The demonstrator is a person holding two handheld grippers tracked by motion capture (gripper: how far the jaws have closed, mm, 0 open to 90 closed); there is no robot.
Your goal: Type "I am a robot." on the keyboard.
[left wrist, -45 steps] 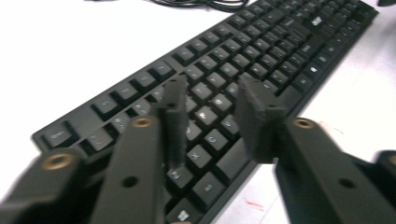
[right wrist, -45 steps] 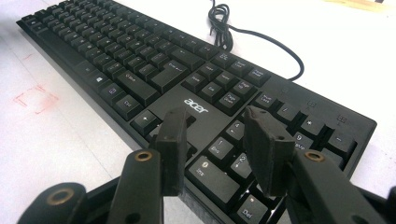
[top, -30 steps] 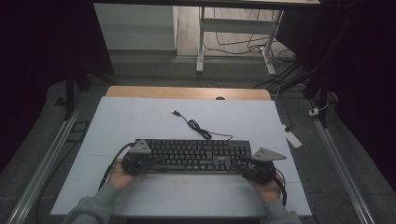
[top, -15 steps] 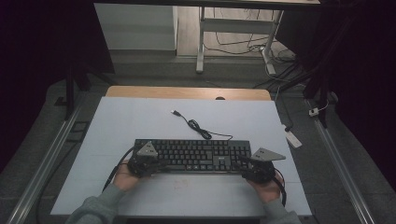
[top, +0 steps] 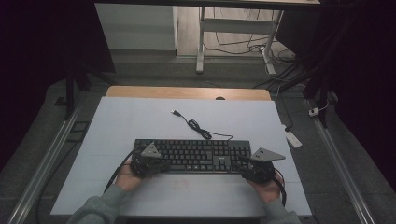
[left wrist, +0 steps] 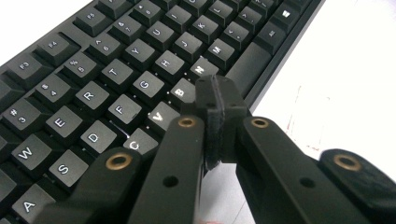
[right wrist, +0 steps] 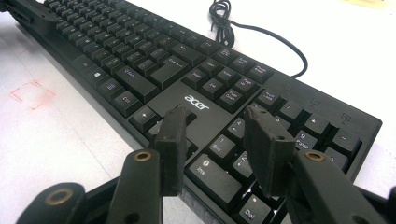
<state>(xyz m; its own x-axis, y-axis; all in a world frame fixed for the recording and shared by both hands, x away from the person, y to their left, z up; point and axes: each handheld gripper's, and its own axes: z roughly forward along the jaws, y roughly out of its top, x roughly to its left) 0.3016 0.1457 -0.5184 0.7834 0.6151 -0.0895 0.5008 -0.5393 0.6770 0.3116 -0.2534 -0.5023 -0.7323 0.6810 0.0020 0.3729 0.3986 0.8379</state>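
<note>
The left gripper (left wrist: 219, 105), jaws pressed together on nothing, hovers over the Acer keyboard (top: 191, 155) by the B key (left wrist: 181, 90); the right gripper (right wrist: 217, 140) stands parted above the arrow keys.

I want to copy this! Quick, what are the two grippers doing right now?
Left gripper: shut, nothing between its jaws, tips over the keyboard near the B and N keys.
Right gripper: open, jaws apart above the arrow keys, holding nothing.
</note>
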